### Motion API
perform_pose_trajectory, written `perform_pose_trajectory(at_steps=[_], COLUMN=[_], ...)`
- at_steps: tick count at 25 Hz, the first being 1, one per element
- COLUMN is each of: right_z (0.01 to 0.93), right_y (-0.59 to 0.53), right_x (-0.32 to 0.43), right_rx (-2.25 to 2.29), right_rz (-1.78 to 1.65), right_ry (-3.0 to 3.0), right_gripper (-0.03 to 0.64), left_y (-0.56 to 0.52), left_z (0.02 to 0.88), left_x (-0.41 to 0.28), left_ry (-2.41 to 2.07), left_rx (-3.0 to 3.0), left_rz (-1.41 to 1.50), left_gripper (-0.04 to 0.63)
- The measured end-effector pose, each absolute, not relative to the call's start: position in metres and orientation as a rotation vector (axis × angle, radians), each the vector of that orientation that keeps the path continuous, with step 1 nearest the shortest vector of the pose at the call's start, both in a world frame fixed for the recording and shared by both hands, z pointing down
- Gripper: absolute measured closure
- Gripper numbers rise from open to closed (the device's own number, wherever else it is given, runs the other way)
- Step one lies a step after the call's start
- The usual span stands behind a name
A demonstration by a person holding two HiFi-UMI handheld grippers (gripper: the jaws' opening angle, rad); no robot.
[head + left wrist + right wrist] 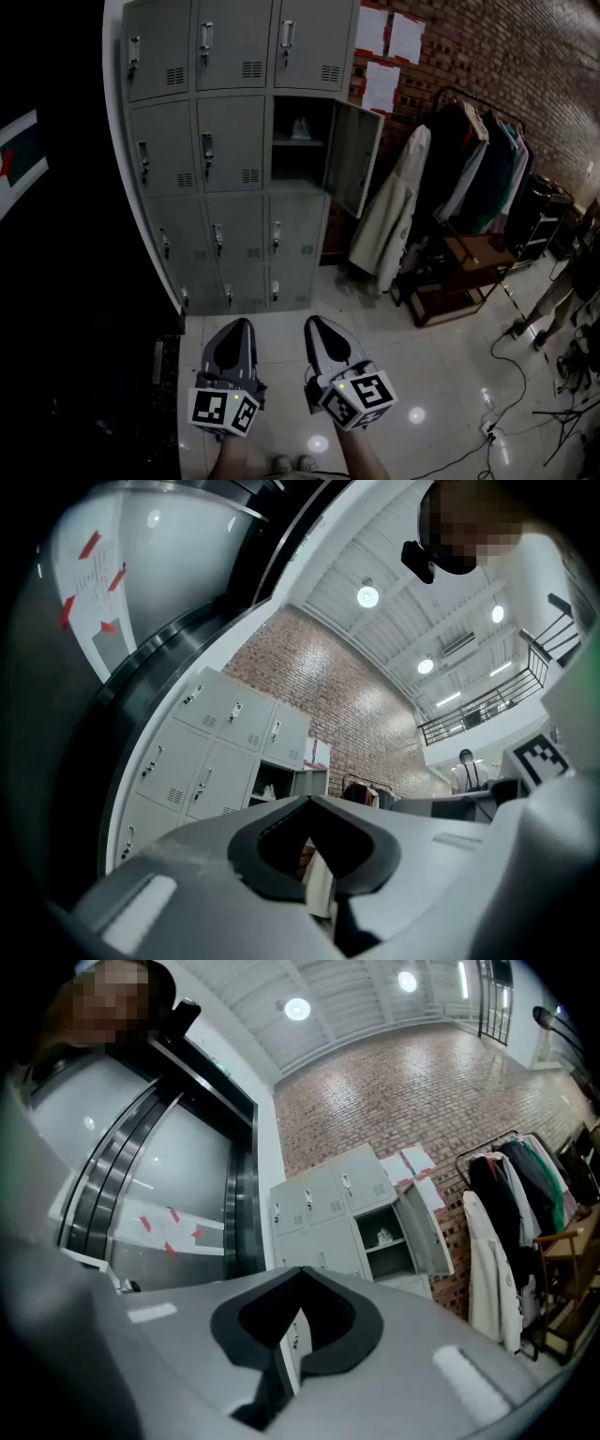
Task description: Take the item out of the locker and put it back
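Grey locker against brick wall, coat rack to its right. One door stands open (middle row, right column). Left gripper and right gripper side by side, low, well apart from locker; both have jaws pressed together, holding nothing. Pale item sits on shelf inside the open compartment.

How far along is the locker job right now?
Done: one locker door stands open. The pale item sits on the shelf inside, either not yet taken or already returned. In hand: nothing; left tongs and right tongs are shut, empty, short of the lockers. Left: possibly the whole take-and-return.
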State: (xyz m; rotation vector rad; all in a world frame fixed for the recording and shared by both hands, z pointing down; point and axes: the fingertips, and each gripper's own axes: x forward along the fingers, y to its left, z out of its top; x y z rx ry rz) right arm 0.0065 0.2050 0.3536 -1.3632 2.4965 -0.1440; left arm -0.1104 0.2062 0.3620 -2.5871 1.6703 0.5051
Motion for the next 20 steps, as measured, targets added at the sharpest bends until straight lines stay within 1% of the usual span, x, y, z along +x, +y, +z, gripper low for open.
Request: perform_pose_trajectory(at_steps=[9,20], right_z=[0.353,0.347], right_y=[0.217,0.227], right_x=[0.028,0.034], right_rx=[-1.364,-1.365], right_rz=[-0.164,-0.143], right_ry=[2.480,2.480], right_gripper=[0.615,0.615], left_y=[0.220,0.229], left_z=[0.357,0.349], left_x=[-0.103,-0.092], left_ry=[1.702,1.686], left_rx=[-2.547,-2.543], left_rz=[0.514,0.504], left_gripper=[0.592,0.592])
